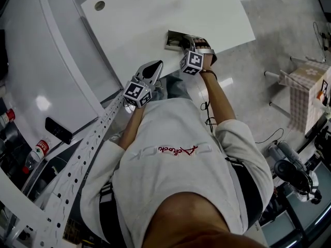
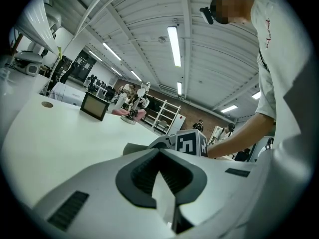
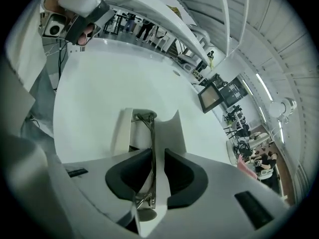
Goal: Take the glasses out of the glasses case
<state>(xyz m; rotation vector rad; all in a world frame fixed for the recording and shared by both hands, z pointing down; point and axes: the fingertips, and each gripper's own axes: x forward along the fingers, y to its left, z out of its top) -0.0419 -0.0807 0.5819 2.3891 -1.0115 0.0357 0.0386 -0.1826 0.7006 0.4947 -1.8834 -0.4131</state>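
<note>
- The right gripper (image 1: 189, 43) tips steeply down onto the open glasses case (image 1: 174, 37), which lies near the edge of the white counter (image 1: 155, 14).
- In the right gripper view its fingers (image 3: 187, 176) stand apart, with a clear gap between the dark pads.
- The glasses (image 3: 151, 133) run edge-on through that gap, a thin metal frame close along the left-hand pad. Light shows between the frame and the other pad, so nothing is clamped.
- The far end of the glasses sits in the glasses case (image 3: 172, 128), between its two pale flaps.
- The left gripper (image 1: 155, 65) hangs nearly level at the counter edge, apart from the case.
- Its fingers (image 2: 139, 176) are closed together at the tips, with nothing held between them.
</note>
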